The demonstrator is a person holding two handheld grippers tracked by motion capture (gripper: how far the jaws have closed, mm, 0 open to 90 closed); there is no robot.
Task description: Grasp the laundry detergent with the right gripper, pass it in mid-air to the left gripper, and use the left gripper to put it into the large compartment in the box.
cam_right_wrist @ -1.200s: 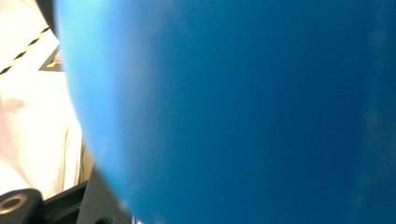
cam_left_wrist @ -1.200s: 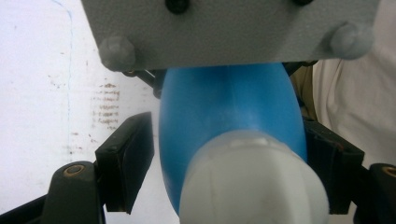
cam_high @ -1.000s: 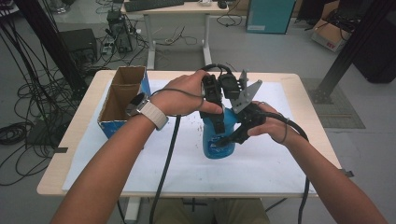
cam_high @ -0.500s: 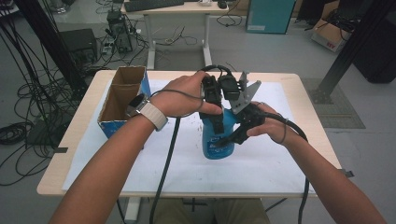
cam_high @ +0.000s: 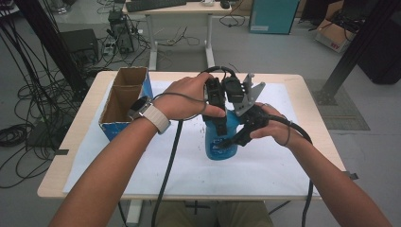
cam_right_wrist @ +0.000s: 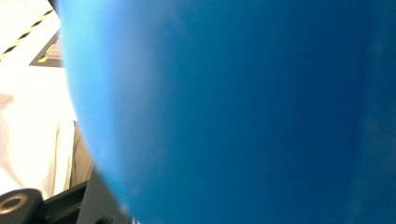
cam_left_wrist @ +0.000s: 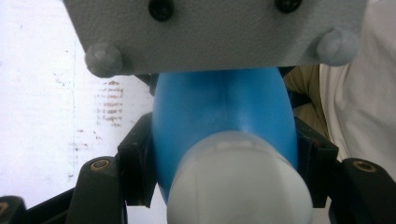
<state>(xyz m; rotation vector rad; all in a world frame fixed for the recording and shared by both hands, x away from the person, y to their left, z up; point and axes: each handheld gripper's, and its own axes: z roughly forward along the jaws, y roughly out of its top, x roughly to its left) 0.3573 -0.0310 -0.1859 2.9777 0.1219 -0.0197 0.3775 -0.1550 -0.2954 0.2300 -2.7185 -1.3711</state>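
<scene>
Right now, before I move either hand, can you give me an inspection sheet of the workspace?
Surface: light wooden table under a white paper sheet, speckled with dark marks.
Job's things: blue plastic bottle with a white cap, upright.
Clutter: open brown cardboard box at the table's left.
Grippers: left gripper just closed on the bottle's upper part; right gripper clamped on its body.
Cables: black gripper cables trail off the near edge.
Surroundings: floor wiring, another desk, teal bin.
</scene>
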